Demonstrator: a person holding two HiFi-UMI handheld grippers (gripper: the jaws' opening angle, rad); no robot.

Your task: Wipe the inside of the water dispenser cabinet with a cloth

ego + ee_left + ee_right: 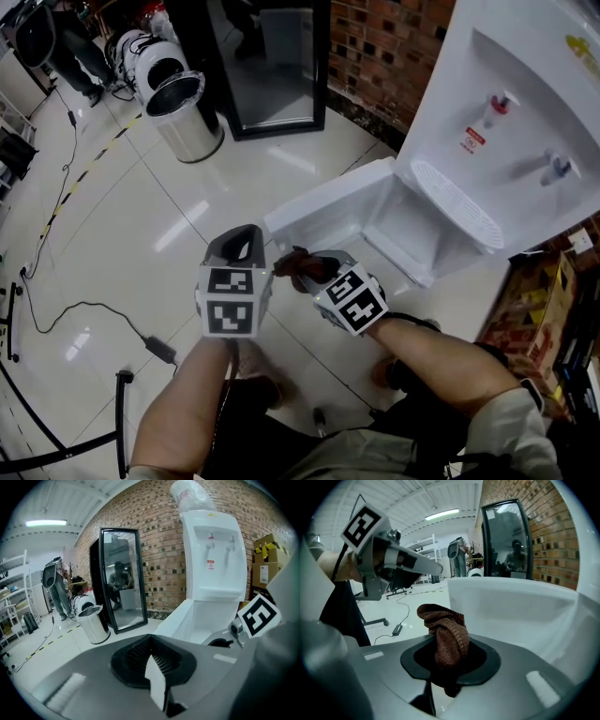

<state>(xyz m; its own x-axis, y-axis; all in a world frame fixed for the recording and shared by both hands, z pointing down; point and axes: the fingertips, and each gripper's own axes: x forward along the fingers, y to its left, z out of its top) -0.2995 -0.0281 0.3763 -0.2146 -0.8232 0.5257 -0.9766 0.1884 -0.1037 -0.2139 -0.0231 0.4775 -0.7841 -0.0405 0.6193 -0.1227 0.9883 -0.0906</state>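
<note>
Facing the white water dispenser (pixel 506 112), lower cabinet (pixel 398 234) open.

Shows the cabinet door (pixel 323 202) swung out over the tiled floor (pixel 141 234), with a black-framed mirror (pixel 272 66) and a steel bin (pixel 183 117) well apart behind. Holds the left gripper (pixel 244 232) in front of the door, jaws pressed together on nothing. Has the right gripper (pixel 449 670) just beside it, clamped on a bunched brown knitted cloth (pixel 447 632) that sticks up out of the jaws, outside the cabinet and close to the door's edge.
</note>
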